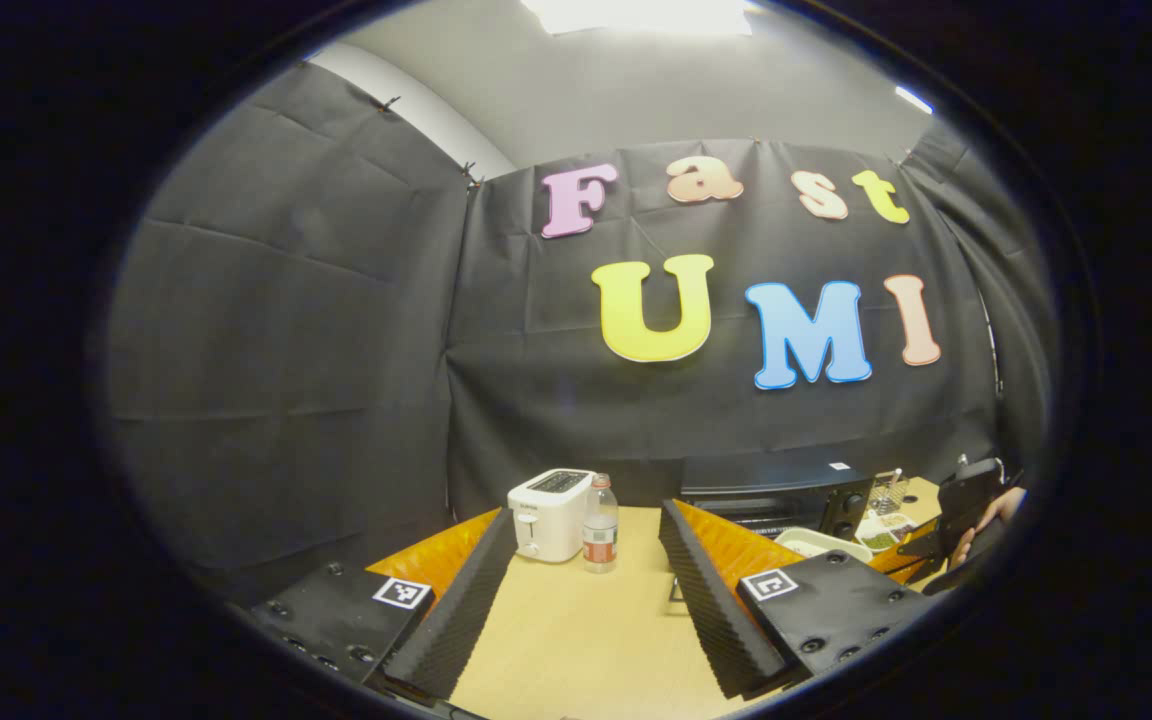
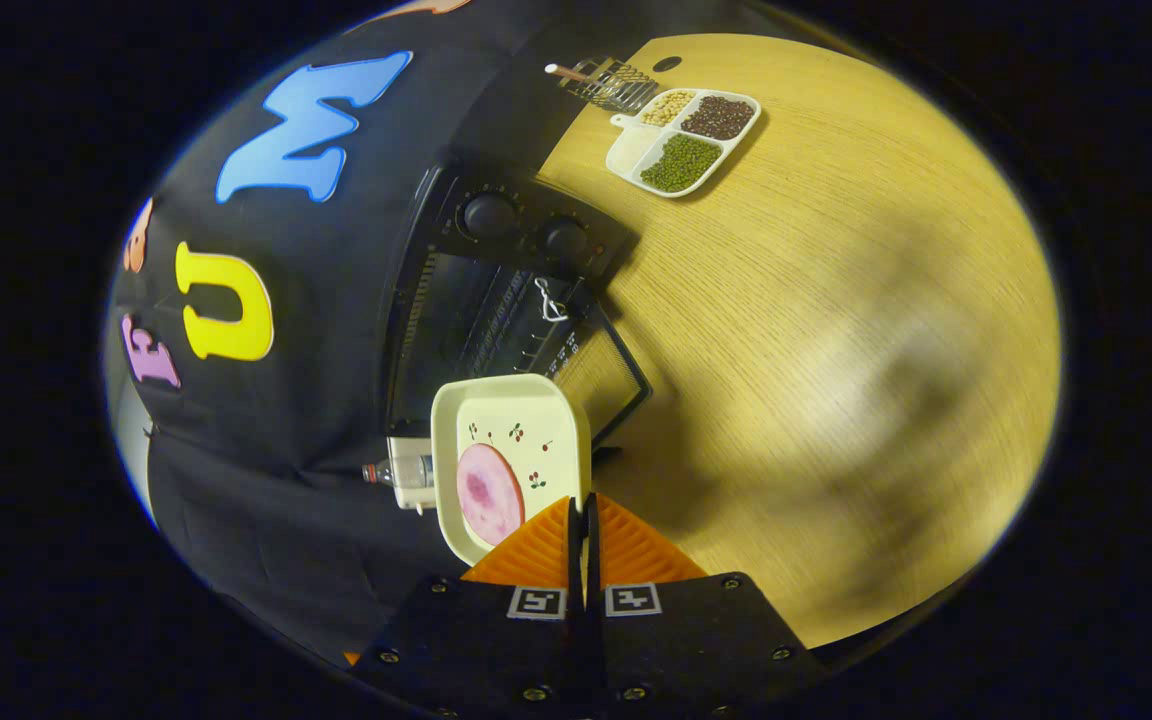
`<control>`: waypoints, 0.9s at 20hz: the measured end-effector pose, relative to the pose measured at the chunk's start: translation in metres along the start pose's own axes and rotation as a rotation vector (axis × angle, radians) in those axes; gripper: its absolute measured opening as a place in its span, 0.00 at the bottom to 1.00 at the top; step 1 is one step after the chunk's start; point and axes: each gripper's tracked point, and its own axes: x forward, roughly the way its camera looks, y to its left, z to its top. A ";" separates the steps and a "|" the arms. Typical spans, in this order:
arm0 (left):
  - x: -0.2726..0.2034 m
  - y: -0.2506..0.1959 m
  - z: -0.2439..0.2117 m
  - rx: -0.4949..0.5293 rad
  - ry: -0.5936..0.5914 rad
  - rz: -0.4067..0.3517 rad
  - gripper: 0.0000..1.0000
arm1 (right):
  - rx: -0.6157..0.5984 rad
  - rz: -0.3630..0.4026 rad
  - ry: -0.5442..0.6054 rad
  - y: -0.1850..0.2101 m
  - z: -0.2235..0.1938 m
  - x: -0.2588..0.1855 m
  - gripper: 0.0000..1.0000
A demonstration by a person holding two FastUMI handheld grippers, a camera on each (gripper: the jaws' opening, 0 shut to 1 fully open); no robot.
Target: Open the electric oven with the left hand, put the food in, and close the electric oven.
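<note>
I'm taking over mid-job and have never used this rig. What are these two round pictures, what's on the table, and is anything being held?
There is no robot arm: a person carries a hand-held gripper in each hand, and each has a camera looking along its own two fingers.

The left gripper view shows the left hand-held gripper open and empty above the wooden table. Ahead stand a white toaster and a bottle, with the black oven to their right.

The right gripper view is rolled sideways. The right hand-held gripper is shut on the rim of a cream plate carrying a pink slice of food, in front of the oven, whose door is already open. Farther along the table lies a divided tray of beans.
</note>
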 end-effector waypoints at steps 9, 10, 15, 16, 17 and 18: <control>0.031 0.030 -0.014 -0.004 0.020 -0.002 0.96 | 0.210 0.010 -0.148 0.043 0.014 0.072 0.00; 0.035 0.034 -0.015 -0.007 0.025 0.000 0.94 | 0.225 0.011 -0.163 0.048 0.016 0.079 0.00; 0.054 0.053 -0.028 0.003 0.057 0.008 0.90 | 0.325 0.044 -0.236 0.065 0.025 0.117 0.01; 0.057 0.056 -0.030 0.007 0.061 0.010 1.00 | 0.341 0.049 -0.241 0.067 0.027 0.124 0.01; 0.060 0.060 -0.032 0.013 0.064 0.014 1.00 | 0.354 0.051 -0.250 0.069 0.029 0.129 0.01; 0.063 0.062 -0.033 0.017 0.070 0.018 1.00 | 0.364 0.047 -0.263 0.069 0.032 0.134 0.00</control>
